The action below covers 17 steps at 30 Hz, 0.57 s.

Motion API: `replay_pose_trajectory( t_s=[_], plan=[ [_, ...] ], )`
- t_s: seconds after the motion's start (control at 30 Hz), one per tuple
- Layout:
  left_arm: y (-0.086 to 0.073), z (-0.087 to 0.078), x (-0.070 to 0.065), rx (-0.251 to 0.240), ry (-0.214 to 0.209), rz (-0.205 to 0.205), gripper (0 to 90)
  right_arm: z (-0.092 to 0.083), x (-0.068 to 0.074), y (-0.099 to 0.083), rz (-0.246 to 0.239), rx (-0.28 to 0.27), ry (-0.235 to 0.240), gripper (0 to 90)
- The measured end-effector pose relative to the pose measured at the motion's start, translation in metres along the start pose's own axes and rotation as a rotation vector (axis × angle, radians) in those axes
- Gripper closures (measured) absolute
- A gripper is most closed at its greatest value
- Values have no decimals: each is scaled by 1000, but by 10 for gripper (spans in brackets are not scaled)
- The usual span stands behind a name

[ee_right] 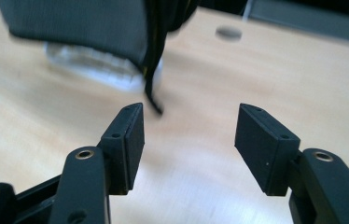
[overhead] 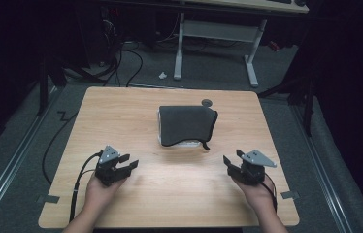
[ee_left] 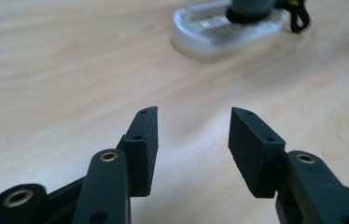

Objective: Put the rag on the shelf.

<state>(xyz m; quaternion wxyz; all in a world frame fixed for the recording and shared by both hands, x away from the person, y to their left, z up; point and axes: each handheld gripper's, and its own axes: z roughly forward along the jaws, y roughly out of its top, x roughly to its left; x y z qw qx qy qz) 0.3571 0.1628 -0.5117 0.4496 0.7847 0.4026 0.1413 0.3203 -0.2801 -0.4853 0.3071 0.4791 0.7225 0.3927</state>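
The wooden desk point(overhead: 121, 116) sits in a dark room. A grey pouch point(overhead: 187, 124) lies mid-desk on a clear tray point(ee_left: 224, 35) (slippery-looking). Left hand-held gripper point(overhead: 130, 162) and right hand-held gripper point(overhead: 233, 159) gape, empty. One-sided grabbing might drag the pouch off its tray.

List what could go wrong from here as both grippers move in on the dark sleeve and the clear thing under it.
1. The sleeve only drapes over the clear case; a pull on the fabric alone may slide it off or drag the case.
2. Its loose strap hangs toward the right gripper and could snag a finger.
3. Both grippers, the left gripper too, are open and apart from it, so uneven contact could skew the stack on the table.
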Motion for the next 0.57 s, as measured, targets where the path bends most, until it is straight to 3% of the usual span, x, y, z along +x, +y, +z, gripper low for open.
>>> replay_pose_trajectory(
  t_s=[0.1, 0.2, 0.23, 0.27, 0.3, 0.37, 0.47, 0.57],
  plan=[
    [-14, -10, -14, 24, -10, 6, 507, -4, 10, -20, -9, 54, -1, 422],
    [-37, -26, -30, -12, -30, -38, 501, -12, 20, -33, -11, 84, -13, 418],
    [-43, -30, -35, -7, -17, -46, 510, -16, 24, -37, -7, 76, -20, 419],
    [-44, -30, -39, 28, -20, -54, 532, -19, 27, -41, 4, 72, -8, 422],
    [-43, -29, -42, 34, -41, -36, 517, -21, 30, -44, 7, 80, 8, 423],
    [-41, -29, -44, 31, -20, 2, 509, -23, 35, -46, -28, 89, 15, 421],
    [-39, -27, -42, 19, -47, -18, 510, -21, 36, -46, -41, 92, 8, 423],
    [-39, -26, -41, 31, -38, -3, 509, -18, 36, -48, -41, 103, 12, 423]
  ],
)
